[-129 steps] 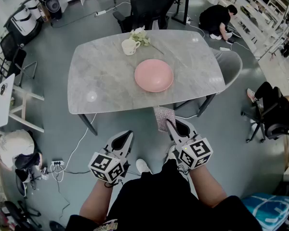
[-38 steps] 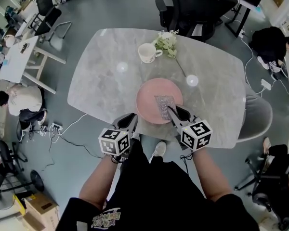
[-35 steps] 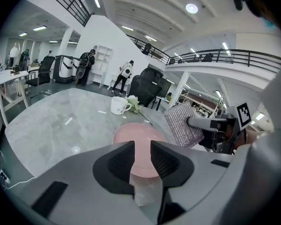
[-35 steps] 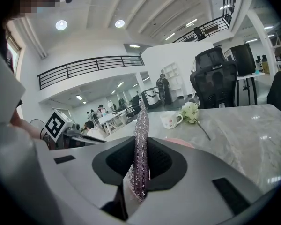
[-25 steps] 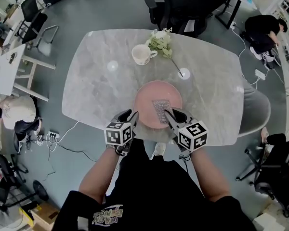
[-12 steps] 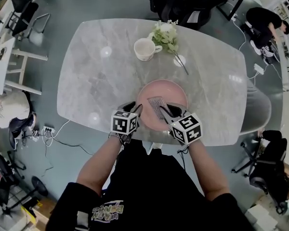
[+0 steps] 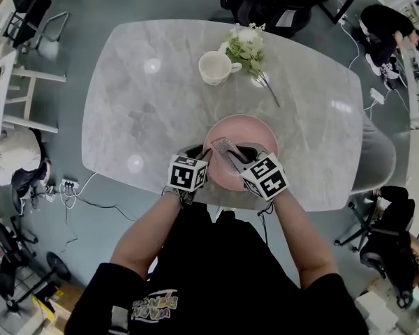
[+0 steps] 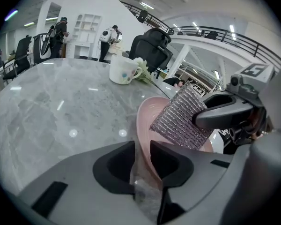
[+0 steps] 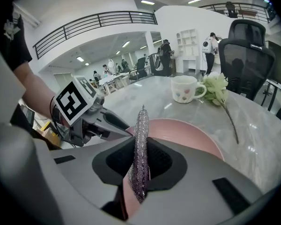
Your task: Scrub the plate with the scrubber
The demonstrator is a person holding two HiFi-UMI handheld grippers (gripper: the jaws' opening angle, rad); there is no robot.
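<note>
A pink plate (image 7: pixel 255 131) lies near the front edge of the grey marble table (image 7: pixel 146 103). My left gripper (image 7: pixel 199 155) is at the plate's near left rim. In the left gripper view the rim (image 8: pixel 147 121) runs between the jaws of that gripper (image 8: pixel 142 146), which have just been closing and now pinch it. My right gripper (image 7: pixel 237 155) is shut on a flat silvery mesh scrubber (image 7: pixel 223 147). It holds the scrubber (image 9: pixel 142 125) edge-on and slightly above the plate's (image 9: pixel 187 135) near side. From the left gripper view the scrubber (image 8: pixel 182 118) hangs over the plate.
A white mug (image 7: pixel 215 67) and a sprig of pale flowers (image 7: pixel 248 44) sit at the table's far side. Beyond the table stand office chairs (image 7: pixel 279 5), and people sit on the floor around the room.
Both grippers have come forward and down to the plate. The left jaws have closed onto its near rim. The scrubber has sunk closer to the plate's surface.
</note>
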